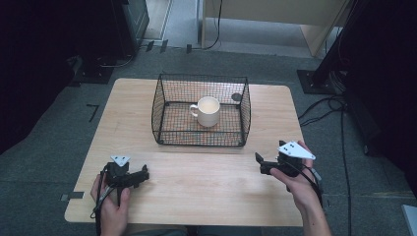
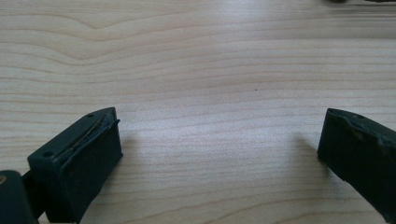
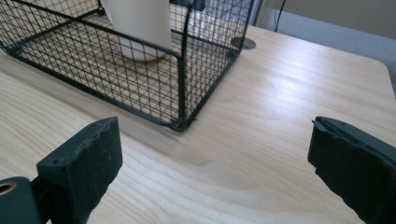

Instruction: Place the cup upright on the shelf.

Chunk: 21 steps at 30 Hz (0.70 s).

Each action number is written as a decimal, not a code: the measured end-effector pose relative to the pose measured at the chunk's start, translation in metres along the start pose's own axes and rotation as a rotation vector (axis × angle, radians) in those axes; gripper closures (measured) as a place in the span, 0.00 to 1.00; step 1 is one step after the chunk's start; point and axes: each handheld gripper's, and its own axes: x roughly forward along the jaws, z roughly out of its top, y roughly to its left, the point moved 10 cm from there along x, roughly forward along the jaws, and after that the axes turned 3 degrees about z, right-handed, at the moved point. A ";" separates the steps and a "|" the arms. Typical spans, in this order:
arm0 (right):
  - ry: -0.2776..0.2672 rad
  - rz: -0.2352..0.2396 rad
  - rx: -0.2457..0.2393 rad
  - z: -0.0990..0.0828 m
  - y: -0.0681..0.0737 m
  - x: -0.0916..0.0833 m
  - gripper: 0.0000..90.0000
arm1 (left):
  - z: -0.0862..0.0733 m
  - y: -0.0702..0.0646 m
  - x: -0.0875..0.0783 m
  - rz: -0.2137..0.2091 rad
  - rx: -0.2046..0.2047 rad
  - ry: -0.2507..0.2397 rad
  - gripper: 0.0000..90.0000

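Wooden table (image 1: 196, 196), seen from the high view, with a black wire basket (image 1: 169, 91) standing toward its far middle. Inside the basket, upright on the mesh floor, sits a white mug (image 1: 208, 111), its handle pointing to my left. My right gripper (image 1: 260, 164) rests near the basket's near right corner, well apart from the mug; in the right gripper view its jaws are spread wide with nothing between them, the basket (image 3: 182, 70) and mug (image 3: 140, 25) ahead and to the left. My left gripper (image 1: 143, 173) lies at the near left of the table, jaws likewise spread over bare wood (image 2: 210, 70). Judged step: approach, before any grasp. The next move would call for lifting one gripper over the basket's open top, descending onto the mug's rim or handle, and closing.
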 end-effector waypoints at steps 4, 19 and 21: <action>0.012 -0.017 0.015 -0.013 -0.009 -0.004 0.03 | 0.000 0.000 0.000 0.000 0.000 0.000 0.00; 0.070 -0.079 0.099 -0.070 -0.038 -0.020 0.03 | 0.000 0.000 0.000 0.000 0.000 0.000 0.00; 0.080 -0.085 0.107 -0.076 -0.041 -0.022 0.03 | 0.000 0.000 0.000 0.000 0.000 0.000 0.00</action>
